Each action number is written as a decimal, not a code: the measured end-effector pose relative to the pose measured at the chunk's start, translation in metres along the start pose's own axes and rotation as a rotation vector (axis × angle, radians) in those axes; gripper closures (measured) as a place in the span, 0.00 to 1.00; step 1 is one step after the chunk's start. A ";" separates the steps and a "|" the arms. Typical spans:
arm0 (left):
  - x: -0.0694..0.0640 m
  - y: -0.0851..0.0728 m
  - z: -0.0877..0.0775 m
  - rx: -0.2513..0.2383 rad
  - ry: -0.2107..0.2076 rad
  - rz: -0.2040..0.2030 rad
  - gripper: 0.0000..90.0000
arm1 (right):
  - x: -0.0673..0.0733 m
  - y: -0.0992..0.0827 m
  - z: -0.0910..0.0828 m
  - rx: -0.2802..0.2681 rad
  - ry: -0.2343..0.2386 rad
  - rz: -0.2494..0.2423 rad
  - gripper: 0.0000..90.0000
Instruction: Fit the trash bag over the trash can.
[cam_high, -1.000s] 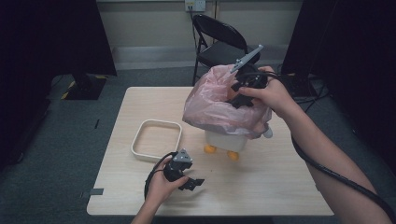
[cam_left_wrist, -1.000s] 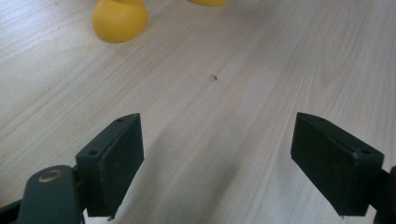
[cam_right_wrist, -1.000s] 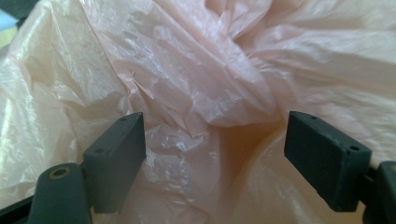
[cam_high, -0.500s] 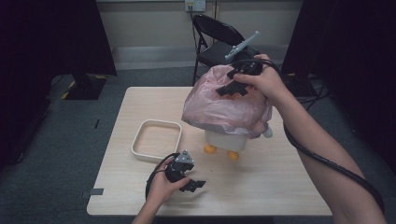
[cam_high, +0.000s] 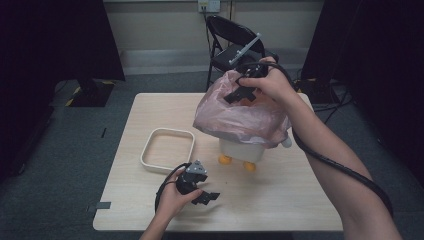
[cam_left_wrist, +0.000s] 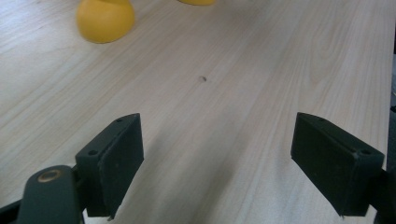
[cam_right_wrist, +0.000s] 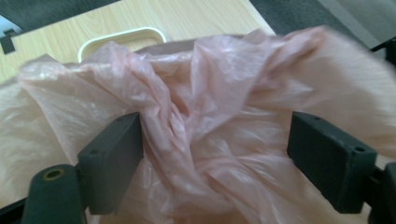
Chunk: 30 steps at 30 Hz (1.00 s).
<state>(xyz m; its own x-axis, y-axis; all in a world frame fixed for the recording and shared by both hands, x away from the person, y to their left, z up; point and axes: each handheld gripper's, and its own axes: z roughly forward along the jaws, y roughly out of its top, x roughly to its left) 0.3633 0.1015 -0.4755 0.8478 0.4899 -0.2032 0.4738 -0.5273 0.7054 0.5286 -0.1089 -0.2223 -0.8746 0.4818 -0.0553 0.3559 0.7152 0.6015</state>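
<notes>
Thin pink plastic bag (cam_high: 240, 117) draped over white toy duck with orange feet (cam_high: 243, 151) mid-table. Right gripper (cam_high: 243, 91) poised at bag's top, fingers (cam_right_wrist: 112, 158) spread around bunched film, ready to pinch. Left gripper (cam_high: 202, 192) parked low on light wooden table (cam_high: 280, 200), fingers released, keeping clear.

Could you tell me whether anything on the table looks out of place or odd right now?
Yes: a crumpled pink plastic bag is draped over the white duck-shaped bin, bunched unevenly, not fitted. The right gripper, jaws open, is at its top.
</notes>
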 end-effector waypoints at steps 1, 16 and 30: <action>-0.001 0.000 0.001 0.006 -0.004 0.001 0.18 | 0.000 -0.001 0.004 -0.003 0.006 0.007 0.19; -0.002 -0.002 0.005 0.020 0.003 0.001 0.18 | 0.008 -0.004 -0.029 -0.088 -0.028 0.002 0.20; -0.002 -0.003 0.005 0.025 0.015 -0.015 0.18 | 0.009 -0.056 -0.081 -0.100 -0.080 0.026 0.20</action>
<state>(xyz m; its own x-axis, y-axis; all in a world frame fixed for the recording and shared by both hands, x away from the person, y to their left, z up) 0.3619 0.0987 -0.4803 0.8370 0.5082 -0.2030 0.4924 -0.5373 0.6848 0.4745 -0.1851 -0.1919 -0.8350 0.5412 -0.0994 0.3401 0.6496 0.6799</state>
